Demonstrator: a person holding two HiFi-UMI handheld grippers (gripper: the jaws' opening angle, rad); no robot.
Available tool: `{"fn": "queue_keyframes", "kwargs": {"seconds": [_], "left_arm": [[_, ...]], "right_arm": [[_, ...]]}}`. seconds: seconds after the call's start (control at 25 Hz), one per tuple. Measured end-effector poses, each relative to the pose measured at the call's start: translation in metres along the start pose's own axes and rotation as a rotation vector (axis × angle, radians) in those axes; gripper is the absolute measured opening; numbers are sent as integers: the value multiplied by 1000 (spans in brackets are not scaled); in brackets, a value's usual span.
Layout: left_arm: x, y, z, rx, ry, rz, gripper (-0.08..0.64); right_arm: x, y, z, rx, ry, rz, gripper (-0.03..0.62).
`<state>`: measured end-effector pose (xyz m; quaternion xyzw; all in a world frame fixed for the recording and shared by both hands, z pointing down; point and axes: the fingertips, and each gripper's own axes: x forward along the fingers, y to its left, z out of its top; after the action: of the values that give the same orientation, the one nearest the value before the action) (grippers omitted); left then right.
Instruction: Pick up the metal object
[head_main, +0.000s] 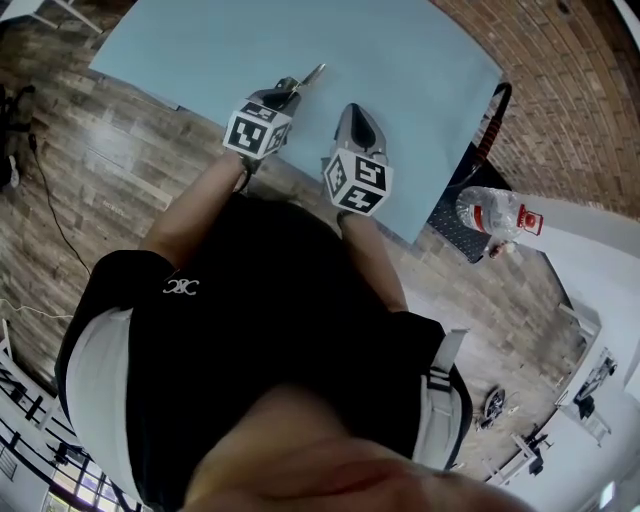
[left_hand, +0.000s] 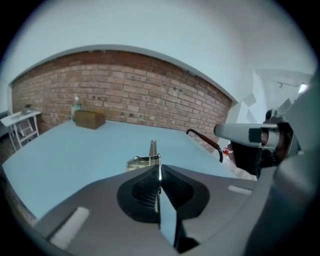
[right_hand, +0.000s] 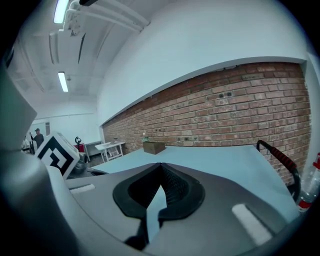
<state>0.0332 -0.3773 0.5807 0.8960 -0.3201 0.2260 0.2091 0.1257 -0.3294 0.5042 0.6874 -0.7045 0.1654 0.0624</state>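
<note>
A thin shiny metal object (left_hand: 151, 150) sticks out past the tips of my left gripper (left_hand: 159, 169), whose jaws are shut on its near end. In the head view the metal object (head_main: 311, 76) points away from my left gripper (head_main: 287, 92), just above the near edge of the light blue table (head_main: 400, 60). My right gripper (head_main: 353, 112) hovers beside it to the right, over the same edge. In the right gripper view my right gripper (right_hand: 160, 165) has its tips together with nothing between them.
A brown box (left_hand: 90, 119) with a bottle behind it stands at the table's far side by the brick wall (left_hand: 150, 95). A black and red handle (left_hand: 207, 142) rises at the table's right edge. A water bottle (head_main: 495, 212) lies to the right of the table.
</note>
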Motion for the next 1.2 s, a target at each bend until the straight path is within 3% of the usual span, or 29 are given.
{"fn": "queue_keyframes", "kwargs": {"seconds": [0.16,0.36,0.8,1.2], "left_arm": [[-29,1,41,17,-152,84,6],[-54,-1,82,48,-247,155,6],[-48,-7,92,75,-249,159,6],[-46,5,90,49,-230,177,6]], "right_arm": [[6,10,10,-37,-25,42,12],[9,6,24,-37,-54,54,12],[14,-4,33,-37,-68,62,12],[25,6,32,-47,-54,92,12]]}}
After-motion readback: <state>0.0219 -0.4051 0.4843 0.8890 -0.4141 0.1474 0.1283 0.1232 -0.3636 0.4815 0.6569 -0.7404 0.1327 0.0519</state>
